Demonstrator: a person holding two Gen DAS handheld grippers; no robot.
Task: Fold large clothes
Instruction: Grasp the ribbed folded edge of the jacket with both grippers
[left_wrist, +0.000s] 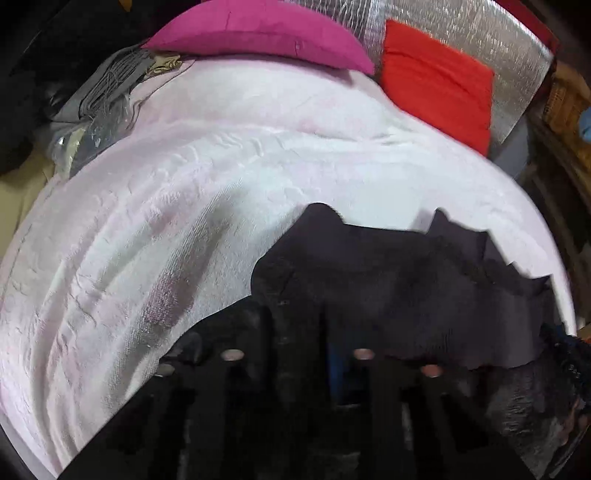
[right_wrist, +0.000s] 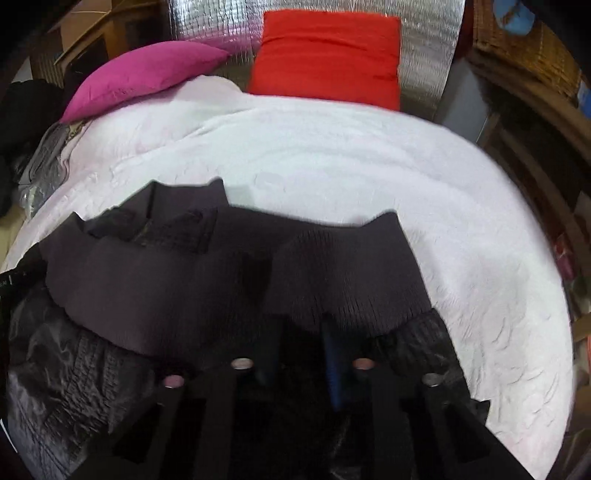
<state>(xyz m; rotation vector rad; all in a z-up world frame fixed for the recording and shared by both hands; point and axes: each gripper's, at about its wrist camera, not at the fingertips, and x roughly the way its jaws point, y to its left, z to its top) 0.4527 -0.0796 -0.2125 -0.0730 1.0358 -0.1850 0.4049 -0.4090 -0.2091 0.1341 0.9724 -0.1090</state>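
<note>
Dark ribbed knit garment (right_wrist: 207, 280) pinched by both the left gripper (left_wrist: 295, 314) and right gripper (right_wrist: 299, 325) over fluffy white blanket (right_wrist: 369, 166).

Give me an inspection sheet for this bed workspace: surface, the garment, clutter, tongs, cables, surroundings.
Surface: white blanket covers the bed, lightly wrinkled.
Job's things: dark knit garment bunched at the near edge, ribbed hem raised.
Clutter: magenta pillow and red cushion at the far end; grey folded cloth and clear plastic bag at the bed's left edge.
Grippers: left tongs shut on the garment; right tongs shut on the garment's hem.
Cables: nothing seen.
Surroundings: silver foil panel behind the cushion; wicker basket far right; cardboard box far left.
</note>
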